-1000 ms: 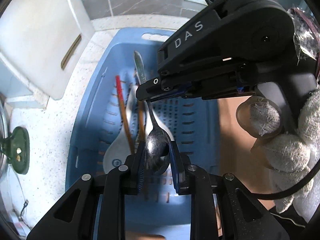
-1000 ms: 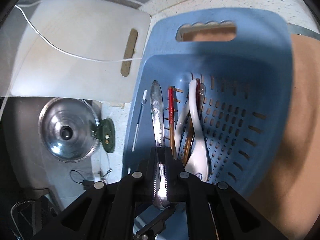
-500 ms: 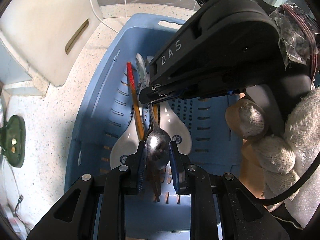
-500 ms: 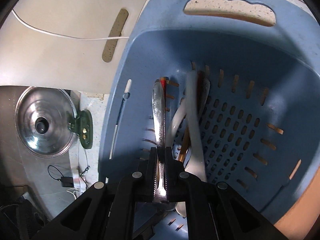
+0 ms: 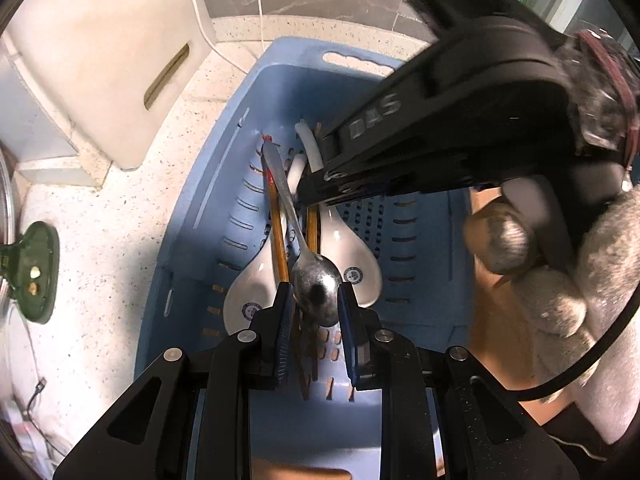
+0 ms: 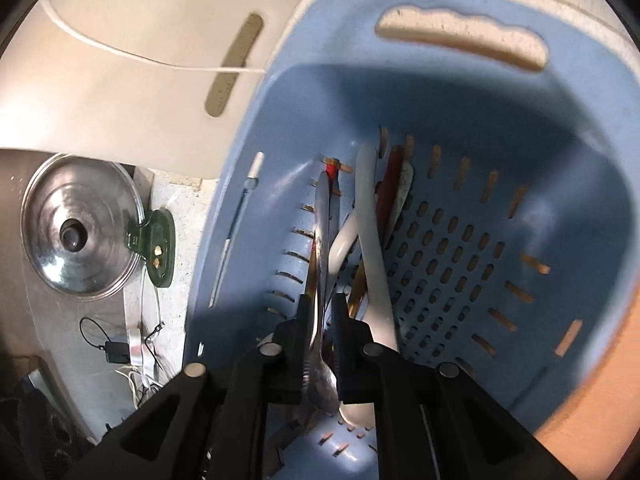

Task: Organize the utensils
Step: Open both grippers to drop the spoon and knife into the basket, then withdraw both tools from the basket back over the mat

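Blue plastic formed the slotted basket (image 5: 200, 216), which stood on a speckled countertop (image 5: 100, 208) beside a white cutting board (image 5: 104, 52) and a steel pot lid (image 6: 76, 224). Inside the basket lay two white ceramic spoons (image 5: 352, 256), wooden chopsticks with red ends (image 5: 276, 232) and a metal spoon (image 5: 316, 288). Left gripper (image 5: 314, 300) pointed steeply down with its fingers clamped on the bowl of the metal spoon, the handle slanting up the basket wall. Right gripper (image 6: 322, 320), held in a gloved hand (image 5: 568, 280), straddled that handle; its jaws had just been opening, and a narrow gap showed between the pads and the handle.
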Motion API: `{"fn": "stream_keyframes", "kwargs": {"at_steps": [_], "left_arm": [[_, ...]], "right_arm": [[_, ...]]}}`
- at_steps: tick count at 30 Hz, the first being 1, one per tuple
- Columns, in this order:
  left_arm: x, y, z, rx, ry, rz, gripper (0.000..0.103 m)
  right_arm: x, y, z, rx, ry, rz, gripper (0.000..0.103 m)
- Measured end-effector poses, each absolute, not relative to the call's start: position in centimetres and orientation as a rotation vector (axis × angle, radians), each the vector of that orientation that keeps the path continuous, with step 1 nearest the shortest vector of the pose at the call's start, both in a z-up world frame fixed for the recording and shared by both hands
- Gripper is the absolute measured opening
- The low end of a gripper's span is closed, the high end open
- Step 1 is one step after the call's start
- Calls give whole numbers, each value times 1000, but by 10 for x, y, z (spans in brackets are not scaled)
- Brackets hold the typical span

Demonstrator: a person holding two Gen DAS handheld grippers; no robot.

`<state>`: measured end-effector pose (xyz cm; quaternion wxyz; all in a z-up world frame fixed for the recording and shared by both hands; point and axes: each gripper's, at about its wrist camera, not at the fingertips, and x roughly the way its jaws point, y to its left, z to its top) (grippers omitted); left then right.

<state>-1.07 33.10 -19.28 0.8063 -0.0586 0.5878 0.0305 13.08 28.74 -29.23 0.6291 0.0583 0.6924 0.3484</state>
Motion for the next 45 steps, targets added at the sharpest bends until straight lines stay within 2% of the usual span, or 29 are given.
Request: {"fn": "stream_keyframes", "kwargs": {"at_steps": [8, 12, 15, 16, 22, 30, 35, 45], "left_arm": [[-25, 307, -155, -101, 1182, 59, 21], [-28, 277, -139, -87, 1141, 32, 21], [-24, 243, -134, -83, 1121, -10, 21], [-21, 233, -133, -82, 1119, -23, 21], [-8, 153, -148, -61, 1142, -156, 21], [7, 50, -183, -40, 1231, -331, 21], [2, 0, -208, 37, 1292, -392, 21], [-11, -30, -227, 198, 1342, -381, 21]], "right_arm": [[121, 222, -233, 104, 1432, 875, 28], [108, 160, -203, 67, 1324, 909, 39], [99, 108, -191, 69, 1261, 889, 56], [98, 82, -189, 81, 1236, 864, 58], [104, -40, -179, 123, 1156, 710, 61], [109, -163, -205, 276, 1212, 530, 61], [107, -187, -221, 301, 1264, 519, 61], [117, -178, -257, 498, 1375, 578, 57]]}}
